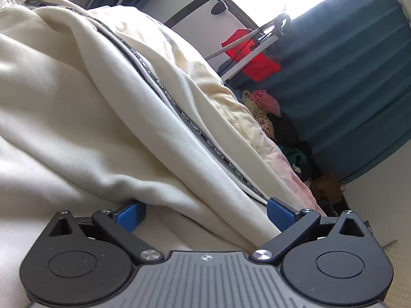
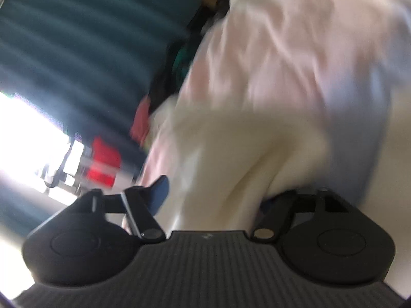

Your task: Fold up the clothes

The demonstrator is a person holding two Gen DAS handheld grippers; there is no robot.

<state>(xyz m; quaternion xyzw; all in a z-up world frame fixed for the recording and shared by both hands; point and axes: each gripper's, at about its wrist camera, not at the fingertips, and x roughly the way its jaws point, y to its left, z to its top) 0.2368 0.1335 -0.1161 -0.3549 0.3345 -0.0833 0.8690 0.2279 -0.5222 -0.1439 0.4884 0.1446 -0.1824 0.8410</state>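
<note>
a cream garment on the bed runs lengthwise up and away from the left gripper, whose jaws gape around its near fold without pinching; the blurred right gripper straddles cream cloth, grip apparently loose.

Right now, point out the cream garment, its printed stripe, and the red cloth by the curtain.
Cream garment (image 1: 77,118), left wrist view, on its broad folded body.
Printed stripe (image 1: 190,125), left wrist view, mid-length on the lettered tape.
Red cloth (image 1: 253,59), left wrist view, on its centre.
</note>
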